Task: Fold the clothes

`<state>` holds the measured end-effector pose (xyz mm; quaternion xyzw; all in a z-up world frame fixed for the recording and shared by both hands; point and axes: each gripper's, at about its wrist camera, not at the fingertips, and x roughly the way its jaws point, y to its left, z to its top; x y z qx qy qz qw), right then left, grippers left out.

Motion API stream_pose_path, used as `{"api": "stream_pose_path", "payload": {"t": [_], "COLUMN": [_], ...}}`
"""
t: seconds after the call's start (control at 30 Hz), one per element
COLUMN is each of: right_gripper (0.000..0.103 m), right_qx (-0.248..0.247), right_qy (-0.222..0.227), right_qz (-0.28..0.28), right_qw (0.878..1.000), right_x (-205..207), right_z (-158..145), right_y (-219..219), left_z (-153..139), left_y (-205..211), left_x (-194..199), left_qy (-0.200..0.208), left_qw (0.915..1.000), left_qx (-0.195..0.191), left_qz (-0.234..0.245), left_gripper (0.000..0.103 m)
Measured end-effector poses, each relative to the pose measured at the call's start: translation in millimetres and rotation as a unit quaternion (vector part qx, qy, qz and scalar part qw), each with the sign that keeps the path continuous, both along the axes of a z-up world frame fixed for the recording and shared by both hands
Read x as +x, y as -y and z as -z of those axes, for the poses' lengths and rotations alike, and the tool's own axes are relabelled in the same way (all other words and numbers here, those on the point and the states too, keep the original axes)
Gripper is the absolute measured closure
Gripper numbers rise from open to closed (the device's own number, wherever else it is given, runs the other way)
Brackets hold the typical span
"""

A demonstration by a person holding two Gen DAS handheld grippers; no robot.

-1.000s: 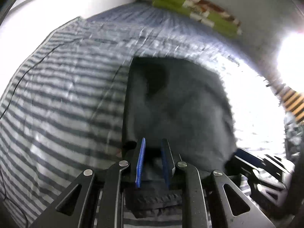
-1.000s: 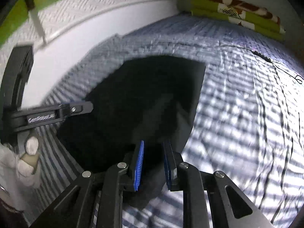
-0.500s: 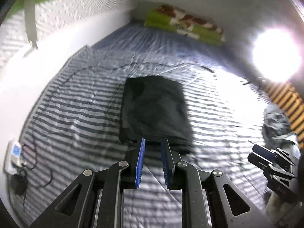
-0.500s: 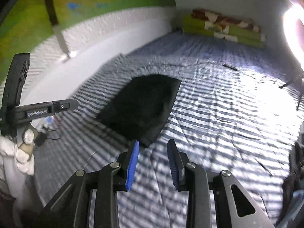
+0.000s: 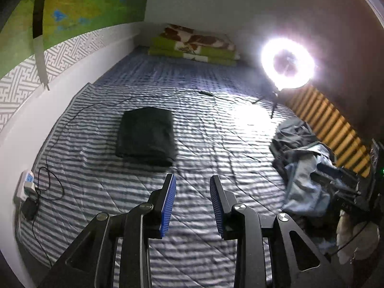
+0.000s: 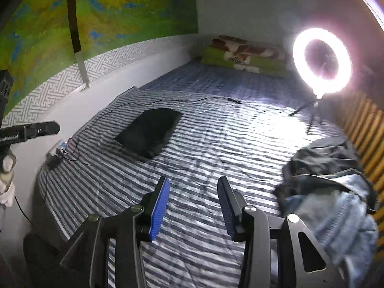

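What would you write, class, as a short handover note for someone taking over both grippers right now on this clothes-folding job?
Left gripper: open, empty, above the striped bed cover.
Right gripper: open, empty, also above the cover.
Done: dark garment lies folded in a neat rectangle near the wall side.
Left: pile of unfolded clothes, dark and light blue, at the bed's right edge.
Mind the ring light and the thin cable by the folded piece.

Both wrist views look down along the striped bed from well above; both share the folded black garment, left of centre, and the ring light, upper right.
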<state>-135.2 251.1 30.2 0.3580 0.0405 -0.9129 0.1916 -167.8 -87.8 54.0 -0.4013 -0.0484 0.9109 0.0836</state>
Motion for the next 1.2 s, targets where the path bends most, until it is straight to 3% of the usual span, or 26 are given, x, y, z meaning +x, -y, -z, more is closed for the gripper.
{"api": "stream_pose_path", "payload": {"t": [0.1, 0.23, 0.43, 0.6, 0.7, 0.83, 0.9, 0.97, 1.2], "right_gripper": [0.065, 0.064, 0.064, 0.064, 0.064, 0.061, 0.06, 0.059, 0.058], "right_qx": [-0.011, -0.007, -0.011, -0.024, -0.03, -0.032, -0.035, -0.033, -0.021], "right_qy": [-0.014, -0.013, 0.024, 0.034, 0.031, 0.023, 0.02, 0.018, 0.023], "right_qz": [0.009, 0.011, 0.014, 0.033, 0.044, 0.035, 0.027, 0.02, 0.014], "right_qw": [1.0, 1.0, 1.0, 0.999, 0.998, 0.999, 0.999, 0.999, 0.999], "right_x": [18.5, 37.7, 61.4, 89.3, 104.2, 119.0, 124.8, 132.0, 152.0], "right_z": [-20.1, -23.4, 16.8, 50.0, 57.6, 58.5, 58.3, 59.0, 67.2], "right_y": [-22.6, -39.8, -38.8, -38.2, -36.2, -22.8, -15.0, -5.0, 21.3], "left_z": [-7.0, -1.4, 47.1, 92.4, 105.8, 106.6, 103.3, 99.4, 93.1], "left_y": [-20.9, -46.0, -55.3, -57.6, -63.0, -56.3, -55.5, -55.9, -52.9], "left_x": [18.7, 39.8, 67.2, 95.0, 109.8, 129.5, 137.9, 145.1, 160.2], "left_qy": [-0.005, -0.005, 0.015, 0.036, 0.018, -0.006, -0.019, -0.028, -0.037], "left_qw": [0.9999, 0.9996, 0.9988, 0.9982, 0.9965, 0.9945, 0.9925, 0.9911, 0.9923], "left_qx": [-0.006, -0.026, -0.042, -0.028, -0.059, -0.053, -0.07, -0.085, -0.071], "left_qz": [0.009, 0.01, -0.021, -0.04, -0.056, -0.09, -0.098, -0.099, -0.094], "left_gripper": [0.071, 0.067, 0.06, 0.047, 0.042, 0.032, 0.024, 0.021, 0.012]}}
